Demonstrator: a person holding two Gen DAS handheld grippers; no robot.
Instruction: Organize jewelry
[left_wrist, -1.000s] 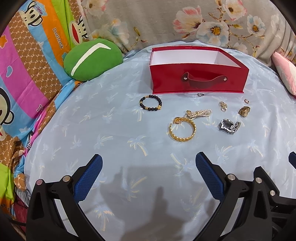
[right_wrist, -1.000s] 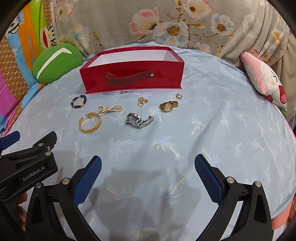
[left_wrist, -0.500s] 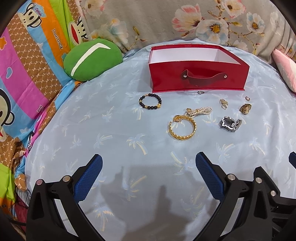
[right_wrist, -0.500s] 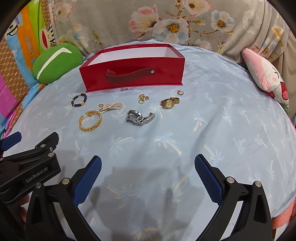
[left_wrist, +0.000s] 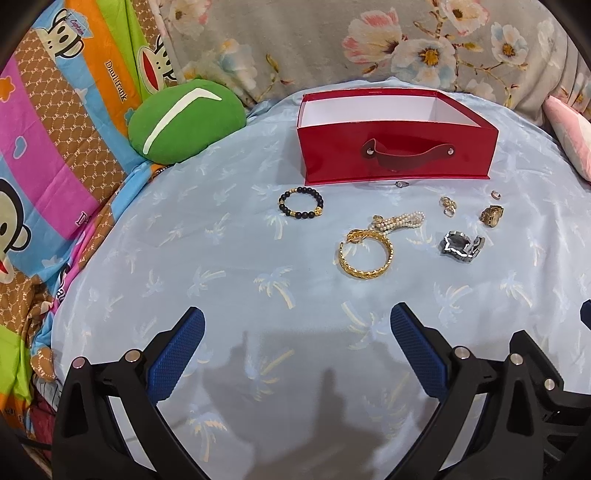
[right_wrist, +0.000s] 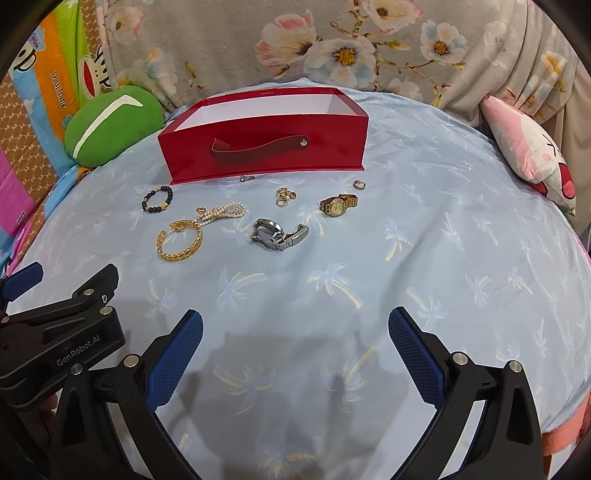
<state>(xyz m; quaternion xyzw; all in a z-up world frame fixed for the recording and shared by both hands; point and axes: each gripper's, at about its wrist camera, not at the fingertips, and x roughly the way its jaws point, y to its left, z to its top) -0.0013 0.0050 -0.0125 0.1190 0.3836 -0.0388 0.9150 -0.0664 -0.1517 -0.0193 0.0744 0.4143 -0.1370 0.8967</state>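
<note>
An open red box (left_wrist: 395, 158) (right_wrist: 266, 147) with a strap handle stands at the back of the pale blue sheet. In front of it lie a black bead bracelet (left_wrist: 301, 207) (right_wrist: 158, 198), a gold bangle (left_wrist: 365, 254) (right_wrist: 180, 240), a pearl strand (left_wrist: 399, 220) (right_wrist: 223, 212), a silver watch (left_wrist: 461, 246) (right_wrist: 279, 234), a gold watch (left_wrist: 492, 215) (right_wrist: 338, 205), gold rings (left_wrist: 447, 206) (right_wrist: 284, 195) and small loose rings (left_wrist: 495, 194) (right_wrist: 359, 184). My left gripper (left_wrist: 297, 349) and right gripper (right_wrist: 295, 347) hover open, near the front, holding nothing.
A green round cushion (left_wrist: 184, 123) (right_wrist: 110, 123) lies at the back left. A pink plush pillow (right_wrist: 528, 155) sits at the right. Floral fabric (left_wrist: 369, 48) rises behind the box. Cartoon-print bedding (left_wrist: 48, 147) borders the left. The left gripper's body (right_wrist: 59, 332) shows beside the right one.
Both views have drifted slightly; the box and jewelry sit a little higher and farther in frame. No jewelry has moved, and both grippers stay open.
</note>
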